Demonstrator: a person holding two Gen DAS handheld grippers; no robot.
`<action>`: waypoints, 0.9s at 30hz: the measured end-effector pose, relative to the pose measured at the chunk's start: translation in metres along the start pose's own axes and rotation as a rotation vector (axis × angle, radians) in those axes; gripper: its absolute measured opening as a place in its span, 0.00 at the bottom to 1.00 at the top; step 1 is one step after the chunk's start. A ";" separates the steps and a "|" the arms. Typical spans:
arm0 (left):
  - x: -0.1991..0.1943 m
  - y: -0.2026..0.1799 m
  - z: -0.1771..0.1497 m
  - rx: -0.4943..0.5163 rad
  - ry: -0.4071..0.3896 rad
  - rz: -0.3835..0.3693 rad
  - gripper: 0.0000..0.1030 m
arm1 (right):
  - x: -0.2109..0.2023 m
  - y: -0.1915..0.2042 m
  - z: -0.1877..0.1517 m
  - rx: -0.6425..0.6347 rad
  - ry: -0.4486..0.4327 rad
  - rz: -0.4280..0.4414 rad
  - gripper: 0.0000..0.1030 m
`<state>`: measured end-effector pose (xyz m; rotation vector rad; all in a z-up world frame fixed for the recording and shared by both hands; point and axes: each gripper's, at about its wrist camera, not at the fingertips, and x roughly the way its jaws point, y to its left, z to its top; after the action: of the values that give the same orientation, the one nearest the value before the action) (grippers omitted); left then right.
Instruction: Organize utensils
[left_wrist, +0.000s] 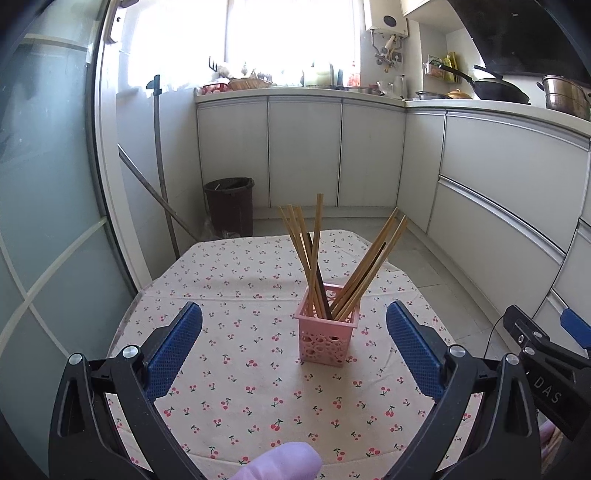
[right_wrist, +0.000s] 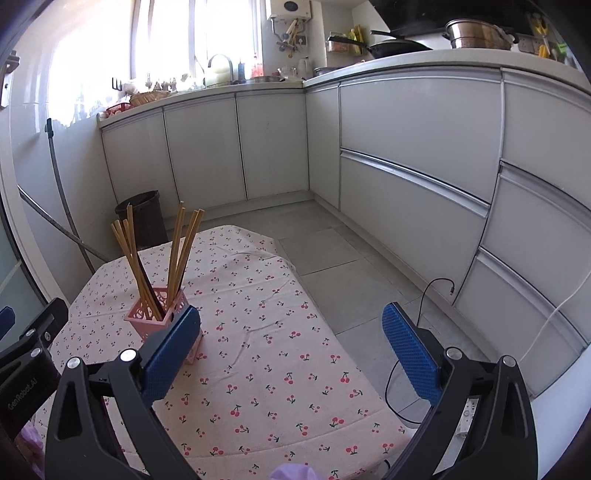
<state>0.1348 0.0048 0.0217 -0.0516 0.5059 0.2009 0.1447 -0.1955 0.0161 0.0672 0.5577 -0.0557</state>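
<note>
**Both grippers wide open above the table, chopstick holder standing between them**

White kitchen cabinets (left_wrist: 303, 155) run along the far wall and turn down the right side, with a wok (left_wrist: 498, 88) and a steel pot (left_wrist: 565, 96) on the counter above them. A dark waste bin (left_wrist: 229, 205) stands on the floor beyond the table's far-left corner.

The table (left_wrist: 236, 391) is covered in a cream cloth printed with red cherries. The left gripper (left_wrist: 294, 345) is held level over the near edge, pointing toward the far edge, its blue-padded fingers (left_wrist: 173, 350) spread wide with nothing between them but cloth. The right gripper (right_wrist: 291, 350) hangs over the table's right edge at about the same height, angled toward the cabinets; its jaws are equally far apart and hold nothing. Its left finger (right_wrist: 170, 354) overlaps the holder in the right wrist view, though contact cannot be told.

The pink lattice holder (left_wrist: 327, 338) stands upright near the middle of the table, slightly right of centre. Wooden chopsticks (left_wrist: 369, 266) stand in it, fanned into a left bunch and a right bunch, with one dark chopstick (left_wrist: 317, 273) among the left bunch.

A gloved lilac fingertip (left_wrist: 280, 463) shows at the bottom of the left wrist view.
</note>
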 end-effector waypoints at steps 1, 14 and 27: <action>0.001 0.000 0.000 -0.002 0.004 -0.003 0.93 | 0.001 0.000 0.000 0.001 0.004 0.002 0.93; 0.002 0.000 -0.002 -0.005 0.014 -0.006 0.93 | 0.001 0.003 -0.001 -0.006 0.008 0.010 0.93; 0.005 0.000 -0.004 -0.003 0.024 -0.008 0.93 | 0.004 0.003 -0.002 0.008 0.026 0.019 0.93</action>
<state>0.1376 0.0051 0.0161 -0.0593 0.5288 0.1937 0.1470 -0.1924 0.0127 0.0807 0.5824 -0.0382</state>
